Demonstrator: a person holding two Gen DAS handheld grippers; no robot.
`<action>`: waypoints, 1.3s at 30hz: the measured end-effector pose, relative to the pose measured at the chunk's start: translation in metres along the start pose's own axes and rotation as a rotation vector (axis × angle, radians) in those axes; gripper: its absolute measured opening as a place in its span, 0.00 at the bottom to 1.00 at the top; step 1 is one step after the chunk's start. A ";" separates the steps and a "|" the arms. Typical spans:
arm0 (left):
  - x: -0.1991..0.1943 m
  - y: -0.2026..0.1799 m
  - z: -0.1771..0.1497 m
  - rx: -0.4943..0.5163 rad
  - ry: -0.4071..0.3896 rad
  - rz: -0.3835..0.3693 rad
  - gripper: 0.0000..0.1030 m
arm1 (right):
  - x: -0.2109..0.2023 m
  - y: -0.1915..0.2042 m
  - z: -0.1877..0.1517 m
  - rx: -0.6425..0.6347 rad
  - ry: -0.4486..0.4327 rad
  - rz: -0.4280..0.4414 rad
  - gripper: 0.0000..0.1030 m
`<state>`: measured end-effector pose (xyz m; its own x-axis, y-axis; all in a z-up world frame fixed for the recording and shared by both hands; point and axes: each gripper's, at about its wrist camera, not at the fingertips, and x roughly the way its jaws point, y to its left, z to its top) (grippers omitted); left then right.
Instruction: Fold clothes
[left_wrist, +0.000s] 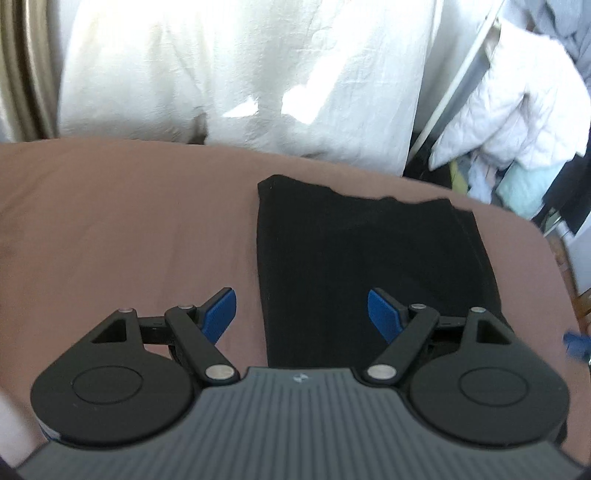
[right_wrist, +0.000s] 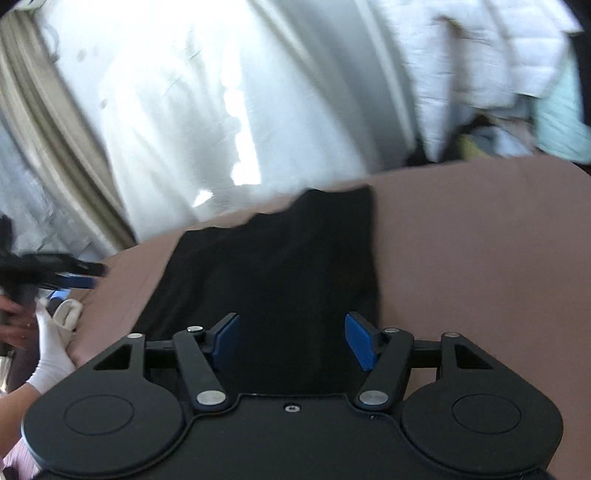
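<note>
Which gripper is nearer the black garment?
Right. The right gripper hangs open directly over the black garment; the left gripper straddles its left edge, one finger over the bare brown cover.

Black garment (right_wrist: 273, 280) near end hidden under right claw (right_wrist: 291, 341) (view motion-blurred).

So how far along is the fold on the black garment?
Done: the black garment lies as a flat, narrow rectangle on the brown surface. In hand: nothing; the left gripper and right gripper hover open above it. Left: possibly a crosswise fold; other clothes wait behind.
</note>
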<state>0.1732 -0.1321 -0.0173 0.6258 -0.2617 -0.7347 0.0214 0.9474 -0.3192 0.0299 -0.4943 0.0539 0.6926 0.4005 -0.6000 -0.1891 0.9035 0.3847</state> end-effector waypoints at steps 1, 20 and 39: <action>0.014 0.007 0.000 -0.025 -0.001 -0.010 0.76 | 0.011 -0.002 0.014 -0.016 0.008 0.003 0.71; 0.165 0.019 0.054 0.005 0.005 -0.010 0.03 | 0.225 -0.098 0.106 0.108 0.066 -0.114 0.05; -0.165 -0.013 -0.123 0.052 -0.276 -0.238 0.03 | -0.076 -0.043 0.038 0.051 -0.036 0.054 0.05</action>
<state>-0.0265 -0.1240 0.0347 0.7852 -0.4229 -0.4524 0.2268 0.8762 -0.4252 0.0113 -0.5691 0.1097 0.7072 0.4421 -0.5518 -0.1920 0.8712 0.4519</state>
